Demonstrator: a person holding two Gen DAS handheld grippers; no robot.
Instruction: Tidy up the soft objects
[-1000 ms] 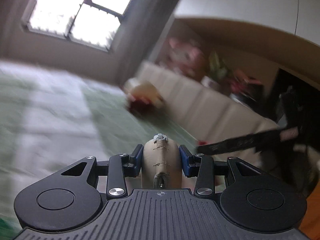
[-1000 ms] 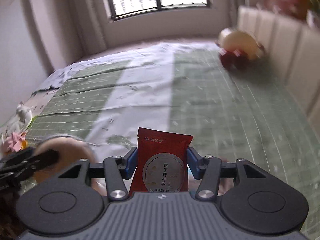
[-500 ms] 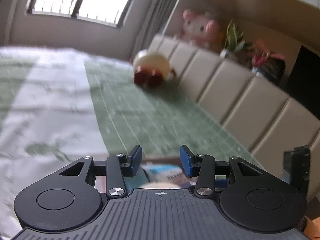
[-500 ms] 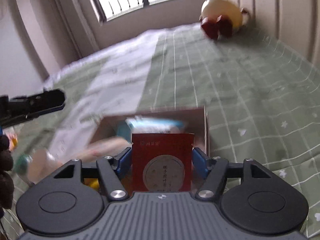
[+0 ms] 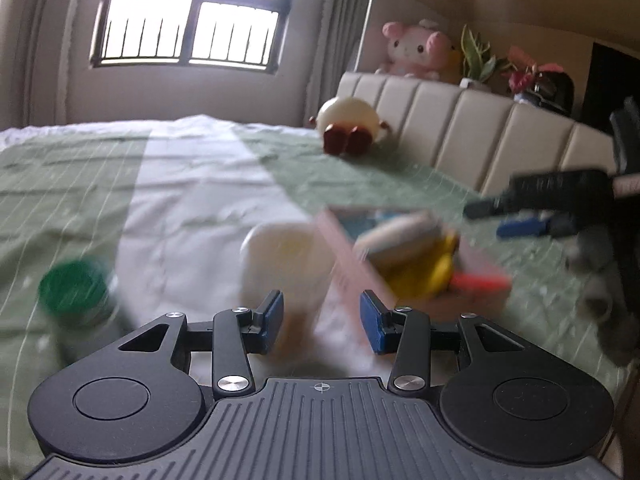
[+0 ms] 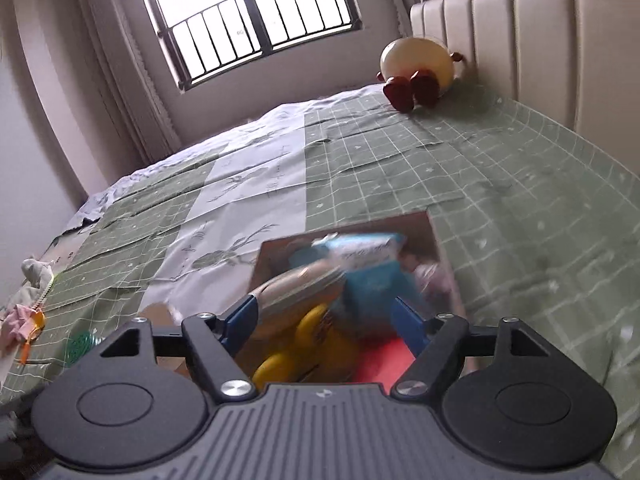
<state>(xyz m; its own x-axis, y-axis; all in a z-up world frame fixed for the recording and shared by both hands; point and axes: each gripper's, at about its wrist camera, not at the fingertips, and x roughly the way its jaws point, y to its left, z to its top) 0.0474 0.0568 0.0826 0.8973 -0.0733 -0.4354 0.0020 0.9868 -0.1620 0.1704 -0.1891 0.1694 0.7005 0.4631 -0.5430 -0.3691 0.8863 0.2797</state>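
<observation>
Beside the box (image 5: 420, 264), a pale jar (image 5: 286, 258) fronts spread left fingers (image 5: 272, 316).

Open bedspread (image 6: 500, 168) beyond the crammed box (image 6: 434, 240); green-lidded jar (image 5: 74, 294) and pale round object (image 5: 286, 258) crowding its left.

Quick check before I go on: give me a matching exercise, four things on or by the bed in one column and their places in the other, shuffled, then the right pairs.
Things:
1. pink plush toy
2. cream round plush with dark red feet
3. cardboard box
4. green-lidded container

Places:
A. on the green checked bedspread, filled with soft items, ahead of the grippers
B. on top of the padded headboard, beside potted plants
C. on the bed, to the left of the left gripper
D. on the bed, against the headboard near the window

Pairs: 1-B, 2-D, 3-A, 4-C
</observation>
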